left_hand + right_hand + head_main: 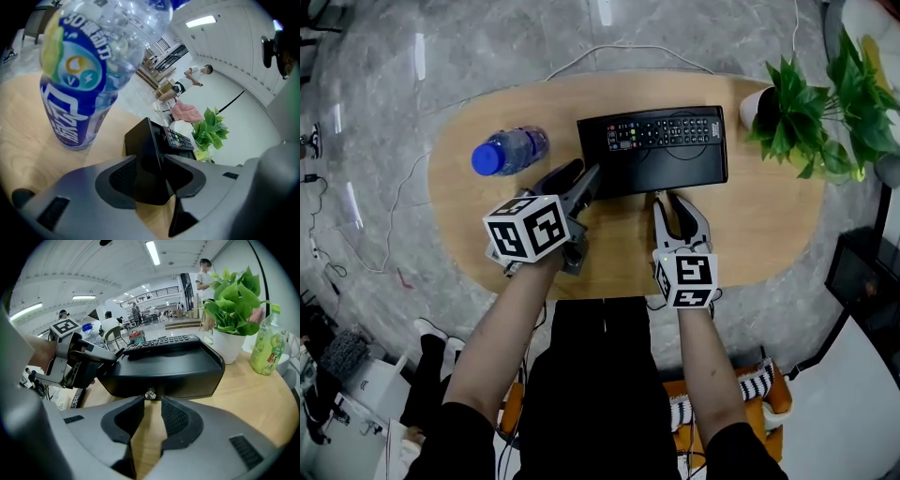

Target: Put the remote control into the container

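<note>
A black remote control lies on top of a black box-shaped container at the far side of the wooden table. My left gripper is shut on the container's near left corner; in the left gripper view its pads clamp the black wall, with the remote visible beyond. My right gripper stands at the container's front wall with its jaws slightly apart. In the right gripper view a small metal knob on that front wall sits just ahead of the fingertips, not clamped.
A clear water bottle with a blue label and cap stands left of the container, close to my left gripper. A potted green plant is at the table's right end, with a green drink bottle beside it. The table's front edge runs near my hands.
</note>
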`<control>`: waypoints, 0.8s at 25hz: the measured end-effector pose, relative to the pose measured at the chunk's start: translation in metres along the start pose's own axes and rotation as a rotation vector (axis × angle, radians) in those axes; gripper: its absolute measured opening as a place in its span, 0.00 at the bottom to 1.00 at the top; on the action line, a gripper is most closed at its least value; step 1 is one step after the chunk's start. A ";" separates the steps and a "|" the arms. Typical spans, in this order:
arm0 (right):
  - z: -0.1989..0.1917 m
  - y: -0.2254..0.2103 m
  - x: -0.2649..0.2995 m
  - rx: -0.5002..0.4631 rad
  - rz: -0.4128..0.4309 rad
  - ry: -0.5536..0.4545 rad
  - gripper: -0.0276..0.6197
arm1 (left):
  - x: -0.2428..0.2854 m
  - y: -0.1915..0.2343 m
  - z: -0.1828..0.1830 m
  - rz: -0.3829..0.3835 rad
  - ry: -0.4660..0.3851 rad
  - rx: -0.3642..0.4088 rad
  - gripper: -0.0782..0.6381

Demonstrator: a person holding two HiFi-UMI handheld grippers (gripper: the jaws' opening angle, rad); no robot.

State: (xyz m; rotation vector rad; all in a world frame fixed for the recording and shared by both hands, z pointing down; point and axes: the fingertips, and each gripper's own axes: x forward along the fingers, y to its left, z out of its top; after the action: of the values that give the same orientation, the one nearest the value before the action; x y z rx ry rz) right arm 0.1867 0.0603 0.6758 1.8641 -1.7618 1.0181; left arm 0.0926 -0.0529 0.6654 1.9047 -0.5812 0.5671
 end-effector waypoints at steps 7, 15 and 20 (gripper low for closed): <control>0.002 0.001 0.015 -0.008 -0.020 0.017 0.19 | 0.002 0.000 0.000 0.002 0.007 -0.025 0.37; 0.004 0.002 0.020 -0.044 -0.054 0.022 0.17 | 0.002 0.000 0.000 -0.002 0.002 -0.031 0.37; 0.004 0.002 0.020 -0.050 -0.065 0.028 0.16 | 0.001 0.000 0.001 0.008 0.001 -0.015 0.37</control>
State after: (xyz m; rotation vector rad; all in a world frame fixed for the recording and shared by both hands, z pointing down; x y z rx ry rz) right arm 0.1843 0.0432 0.6866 1.8551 -1.6841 0.9631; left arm 0.0935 -0.0538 0.6658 1.8887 -0.5915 0.5674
